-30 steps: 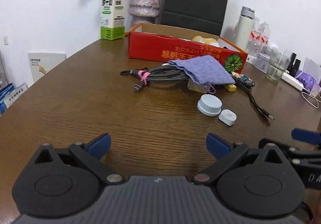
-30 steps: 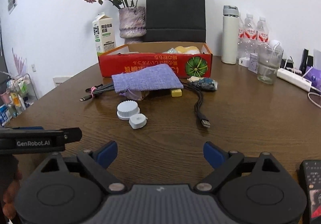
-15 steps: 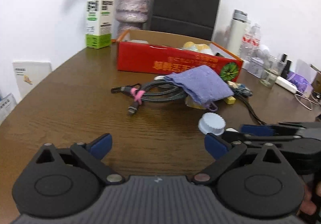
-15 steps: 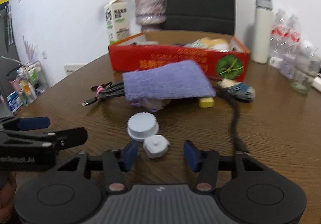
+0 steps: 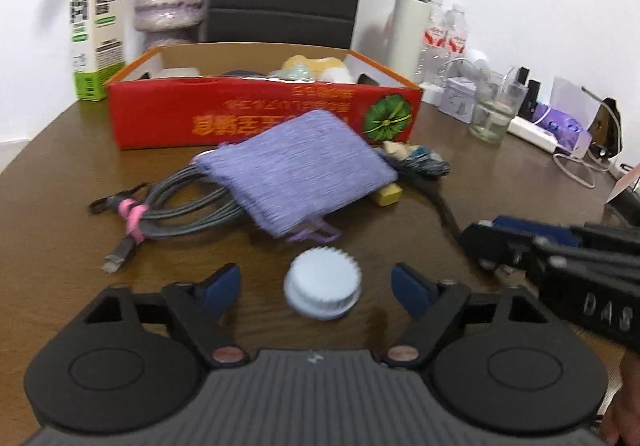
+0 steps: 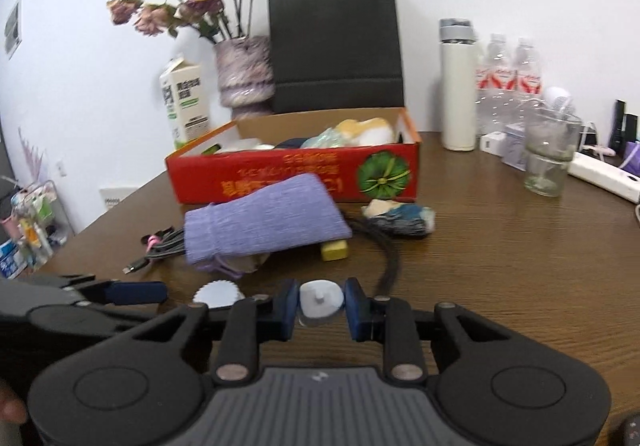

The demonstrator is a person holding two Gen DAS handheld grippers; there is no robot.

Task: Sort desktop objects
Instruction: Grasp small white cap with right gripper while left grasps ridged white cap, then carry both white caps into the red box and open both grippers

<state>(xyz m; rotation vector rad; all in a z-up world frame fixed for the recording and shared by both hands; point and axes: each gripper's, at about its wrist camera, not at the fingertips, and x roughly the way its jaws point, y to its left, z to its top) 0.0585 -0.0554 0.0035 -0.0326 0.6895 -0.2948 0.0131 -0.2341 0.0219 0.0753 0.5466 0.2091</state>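
The left gripper (image 5: 316,282) is closing, and the ridged white cap (image 5: 322,293) sits between its blue pads on the brown table (image 5: 500,206), with gaps on both sides. The right gripper (image 6: 321,304) is closing too, its pads right against the small white cap (image 6: 321,297). Just past them lie the purple pouch (image 5: 298,170) and grey cables (image 5: 180,206), then the red box (image 5: 256,114). Bare table stretches on the right.
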